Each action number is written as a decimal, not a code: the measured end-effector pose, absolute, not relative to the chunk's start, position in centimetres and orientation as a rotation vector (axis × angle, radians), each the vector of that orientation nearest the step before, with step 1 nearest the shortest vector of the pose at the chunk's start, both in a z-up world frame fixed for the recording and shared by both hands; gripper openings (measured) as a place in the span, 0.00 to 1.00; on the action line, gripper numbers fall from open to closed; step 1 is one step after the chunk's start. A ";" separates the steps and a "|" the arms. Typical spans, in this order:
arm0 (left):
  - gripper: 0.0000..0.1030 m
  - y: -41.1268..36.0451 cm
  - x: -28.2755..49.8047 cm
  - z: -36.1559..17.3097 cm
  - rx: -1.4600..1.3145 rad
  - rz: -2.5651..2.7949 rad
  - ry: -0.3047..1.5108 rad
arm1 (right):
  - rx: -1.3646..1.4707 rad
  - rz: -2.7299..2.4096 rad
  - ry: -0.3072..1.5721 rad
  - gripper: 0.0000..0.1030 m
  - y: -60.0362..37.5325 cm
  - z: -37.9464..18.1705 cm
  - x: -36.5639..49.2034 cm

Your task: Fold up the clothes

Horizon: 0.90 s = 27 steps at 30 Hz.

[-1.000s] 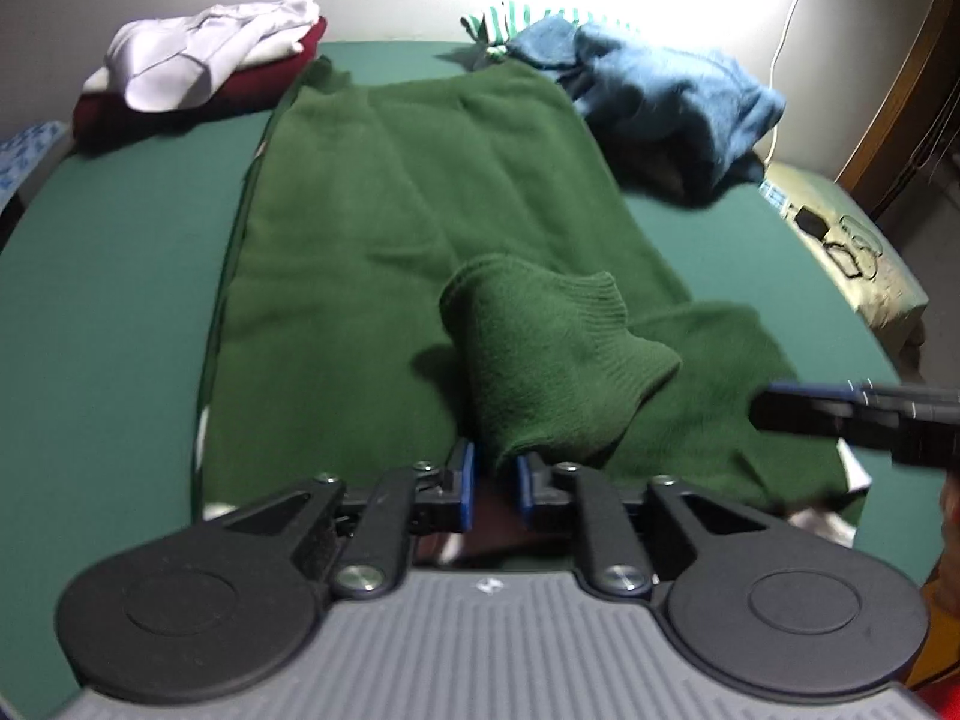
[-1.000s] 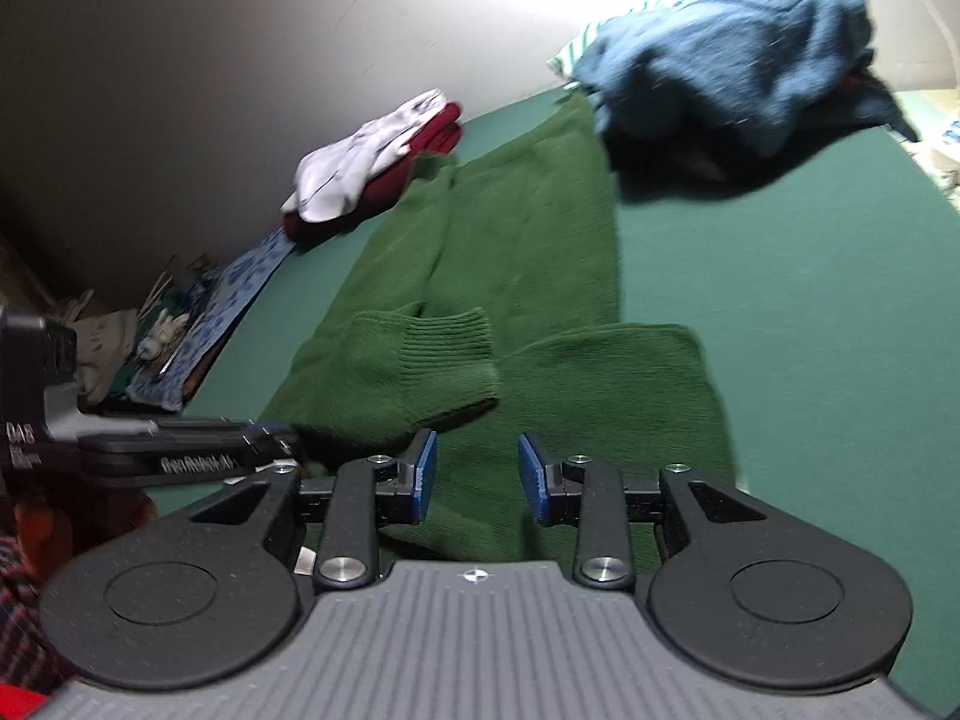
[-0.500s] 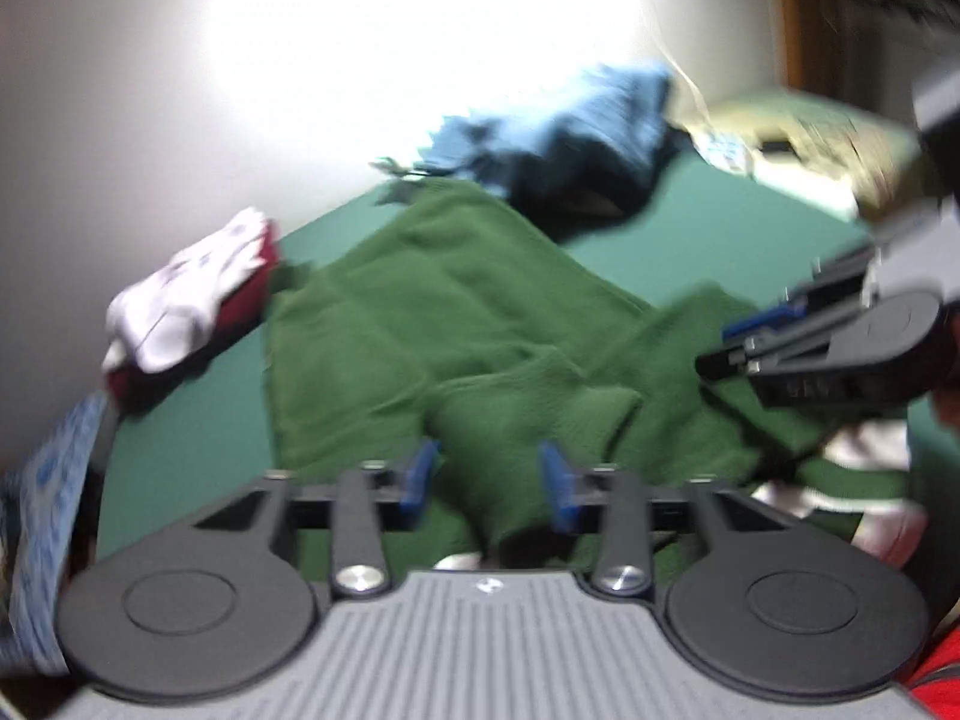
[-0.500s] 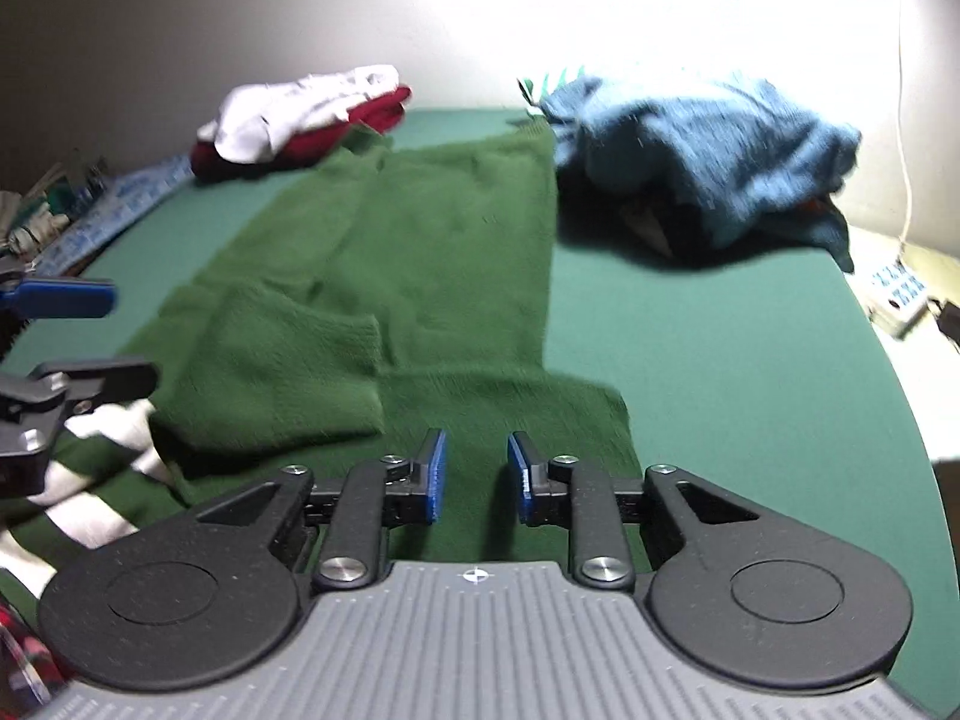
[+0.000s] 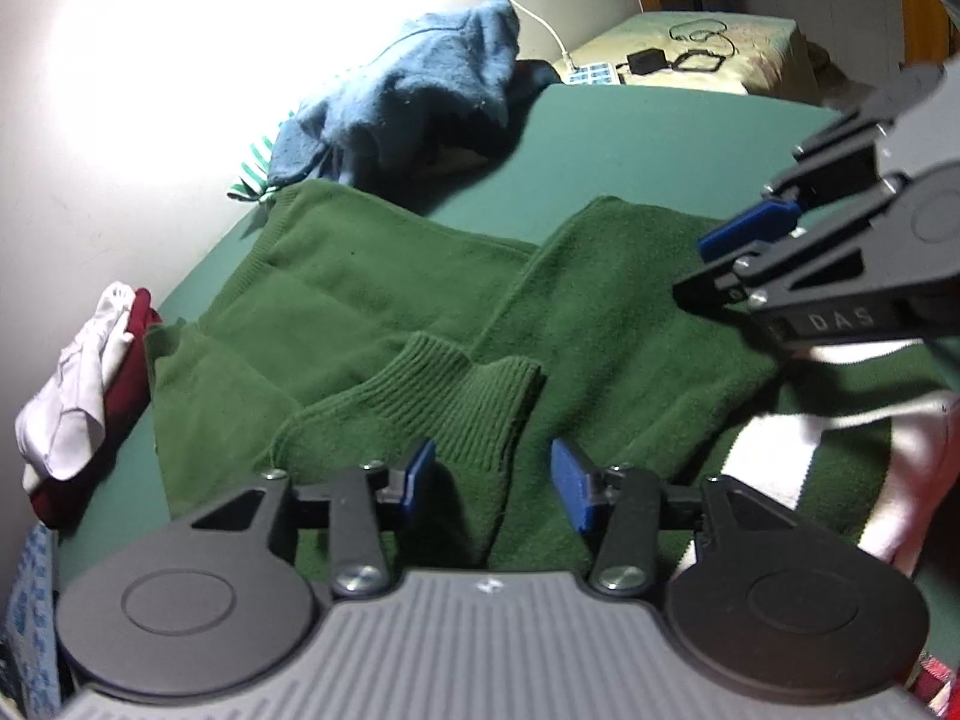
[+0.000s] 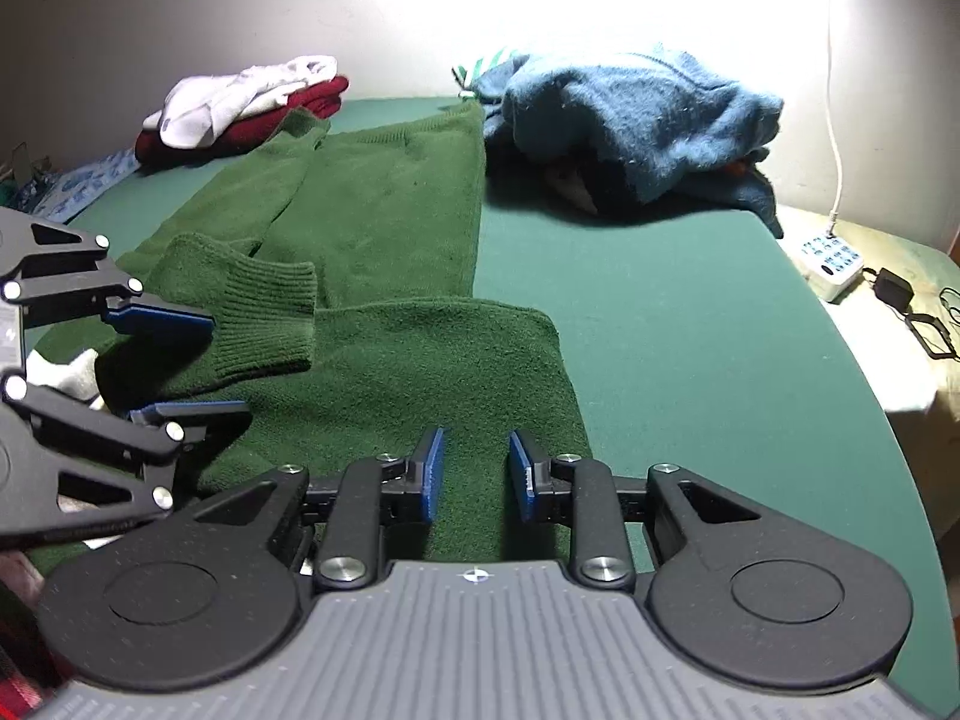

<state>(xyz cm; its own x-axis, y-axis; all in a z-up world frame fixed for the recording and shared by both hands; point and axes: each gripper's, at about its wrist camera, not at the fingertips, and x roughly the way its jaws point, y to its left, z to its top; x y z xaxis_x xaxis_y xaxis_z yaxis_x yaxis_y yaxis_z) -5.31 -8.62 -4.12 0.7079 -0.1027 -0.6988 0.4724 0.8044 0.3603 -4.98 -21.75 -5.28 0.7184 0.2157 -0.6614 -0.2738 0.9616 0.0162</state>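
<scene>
Going left to right: back at the far left edge of the bed there's a folded stack, a white garment on top of a dark red one. The green sweater is spread flat down the middle of the green bed cover, both sleeves folded in across its body. The ribbed cuff of the left sleeve lies just ahead of the left gripper. Its jaws have just been opening and now stand partly apart, hovering over the sleeve, with nothing pinched between the pads. The right gripper sits over the right sleeve near the bed's near edge; its jaws have just widened a touch, a narrower gap, not clamped on the fabric either. Far right corner has a crumpled blue sweater, and past the right edge a power strip with a white cable.
</scene>
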 end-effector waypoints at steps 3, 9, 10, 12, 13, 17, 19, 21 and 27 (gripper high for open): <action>0.29 -7.1 -4.7 -4.2 0.480 -0.320 0.735 | -0.065 0.255 0.699 0.26 -21.8 -5.5 -5.3; 0.06 -4.9 -4.9 -3.2 0.352 -0.255 0.742 | -0.043 0.207 0.636 0.26 -21.4 -6.1 -6.4; 0.06 -4.6 -5.2 -3.0 0.330 -0.246 0.737 | -0.041 0.201 0.624 0.26 -21.4 -6.2 -6.5; 0.05 -3.7 -5.5 -2.5 0.290 -0.222 0.727 | -0.042 0.188 0.605 0.26 -21.2 -6.4 -6.8; 0.05 -3.2 -5.7 -2.1 0.273 -0.205 0.718 | -0.035 0.180 0.602 0.26 -21.2 -6.4 -6.8; 0.05 -1.0 -6.8 0.4 0.206 -0.138 0.662 | 0.004 0.176 0.618 0.26 -21.6 -5.7 -6.4; 0.04 0.3 -7.3 1.9 0.171 -0.110 0.631 | 0.052 0.178 0.576 0.26 -22.3 -4.5 -6.8; 0.04 1.6 -7.5 3.2 0.129 -0.093 0.614 | 0.039 0.205 0.540 0.27 -22.7 -3.3 -7.5; 0.04 3.9 -8.0 5.7 0.066 -0.040 0.556 | -0.178 0.381 0.619 0.44 -22.9 -2.2 -10.3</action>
<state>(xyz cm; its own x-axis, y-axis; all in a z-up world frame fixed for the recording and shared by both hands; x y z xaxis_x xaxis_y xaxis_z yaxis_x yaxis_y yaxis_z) -8.01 3.90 5.71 0.8488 -0.0201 -0.5283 0.0557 0.9971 0.0516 -10.32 -22.90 -2.21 0.7481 0.2934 -0.5952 -0.3988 0.9157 -0.0499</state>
